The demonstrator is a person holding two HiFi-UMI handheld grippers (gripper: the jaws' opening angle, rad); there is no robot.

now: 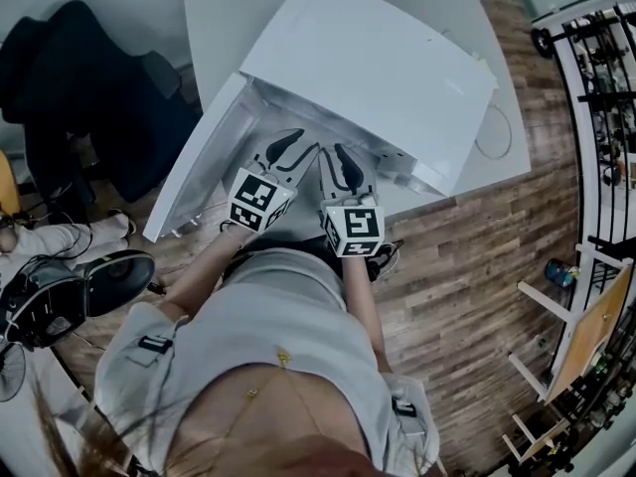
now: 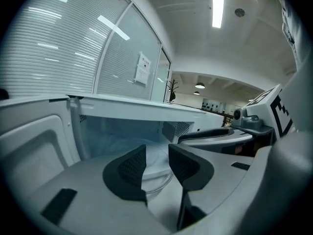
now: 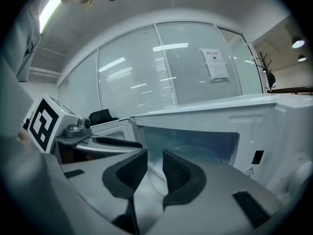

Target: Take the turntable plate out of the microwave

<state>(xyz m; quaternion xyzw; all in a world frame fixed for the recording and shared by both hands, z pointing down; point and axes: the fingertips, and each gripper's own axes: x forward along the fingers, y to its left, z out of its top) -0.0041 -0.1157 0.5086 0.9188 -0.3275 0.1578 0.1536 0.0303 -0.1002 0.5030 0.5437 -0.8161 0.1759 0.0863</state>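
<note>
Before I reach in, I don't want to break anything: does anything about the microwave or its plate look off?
Nothing stands out. The microwave has its door open, and the turntable plate lies flat inside; no crack, spill or tilt shows.

Looking down, I've got the left gripper (image 1: 290, 148) and right gripper (image 1: 344, 164) side by side at the mouth of the boxy white microwave (image 1: 378, 78); its white door (image 1: 194, 172) is swung open leftwards; white tabletop (image 1: 214, 8) underneath; dark padded chair (image 1: 89, 87) off left.
</note>
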